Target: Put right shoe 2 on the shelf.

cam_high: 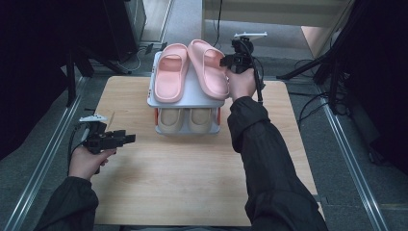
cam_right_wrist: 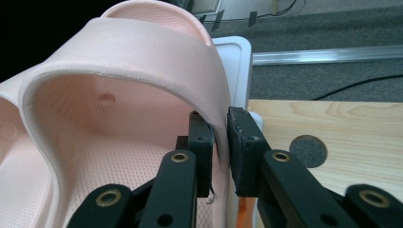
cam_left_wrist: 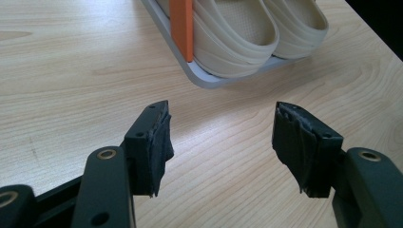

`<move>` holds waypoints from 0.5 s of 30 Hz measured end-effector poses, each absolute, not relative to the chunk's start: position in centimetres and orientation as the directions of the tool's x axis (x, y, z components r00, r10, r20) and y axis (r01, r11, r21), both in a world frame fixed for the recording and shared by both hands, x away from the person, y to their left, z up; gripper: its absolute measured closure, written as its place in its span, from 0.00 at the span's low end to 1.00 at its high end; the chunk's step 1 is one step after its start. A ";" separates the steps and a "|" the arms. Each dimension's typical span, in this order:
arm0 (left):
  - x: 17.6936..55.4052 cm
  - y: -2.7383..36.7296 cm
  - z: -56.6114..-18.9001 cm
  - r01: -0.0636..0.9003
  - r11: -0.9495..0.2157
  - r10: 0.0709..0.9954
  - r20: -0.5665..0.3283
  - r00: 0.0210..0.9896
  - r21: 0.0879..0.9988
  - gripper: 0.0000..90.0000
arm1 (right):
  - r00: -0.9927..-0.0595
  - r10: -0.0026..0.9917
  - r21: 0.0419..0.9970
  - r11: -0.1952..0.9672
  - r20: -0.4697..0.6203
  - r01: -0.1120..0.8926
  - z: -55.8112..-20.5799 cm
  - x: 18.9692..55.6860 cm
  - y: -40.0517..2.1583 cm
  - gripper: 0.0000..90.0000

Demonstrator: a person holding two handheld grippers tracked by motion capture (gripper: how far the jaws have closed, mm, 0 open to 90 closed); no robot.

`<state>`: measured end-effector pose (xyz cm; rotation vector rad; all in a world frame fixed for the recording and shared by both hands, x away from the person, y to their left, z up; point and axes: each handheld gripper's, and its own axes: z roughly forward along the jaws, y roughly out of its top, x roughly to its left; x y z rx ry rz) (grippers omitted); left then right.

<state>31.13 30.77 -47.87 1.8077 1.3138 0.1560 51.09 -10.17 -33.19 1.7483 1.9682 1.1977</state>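
A: While the count runs, item one: right hand-held gripper point(cam_right_wrist: 218, 142), jaws nipped on the strap edge of the right pink slipper point(cam_high: 208, 67). One pad sits inside the strap, one outside, and the strap wall between them looks thin.

B: Location of that slipper?

A: Top tier of the white shoe rack point(cam_high: 187, 98), lying beside the left pink slipper point(cam_high: 171, 72) and angled so its toe leans toward its mate. Lower tier: pair of beige shoes point(cam_high: 186, 120), toes facing the person.

B: Item two?

A: Left hand-held gripper point(cam_left_wrist: 221, 142), jaws standing wide apart with nothing between them, held low over the wooden surface point(cam_high: 192, 178) at the person's left, pointing toward the rack's front corner and its orange post point(cam_left_wrist: 182, 28).

B: Risks on file?

A: Three, as judgements. First, the bite is narrow and on soft foam; if the pads ease off too soon, the slipper could drop askew or hang off the tier's right edge. Second, a pull or a push with the strap pinched could drag the whole slipper into its neighbour and shove that one toward the left rim. Third, the rack looks light; a sideways tug from the right hand could slide or tip it, and the left hand-held gripper is not bracing it.

B: Remedy?

A: Settle the sole flat, then release straight back.
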 end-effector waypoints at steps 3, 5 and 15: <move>31.1 30.9 -47.8 0.713 -0.065 0.821 -0.369 0.436 0.698 0.43 | -0.252 0.915 0.704 -0.047 0.315 0.709 -33.4 51.1 -9.9 0.88; 31.1 30.9 -47.9 0.713 -0.064 0.821 -0.370 0.435 0.698 0.43 | -0.257 0.916 0.705 -0.038 0.307 0.708 -33.5 51.1 -9.7 0.86; 31.2 30.8 -47.9 0.714 -0.062 0.821 -0.371 0.433 0.697 0.43 | -0.311 0.904 0.708 0.012 0.295 0.706 -33.9 50.7 -9.1 0.79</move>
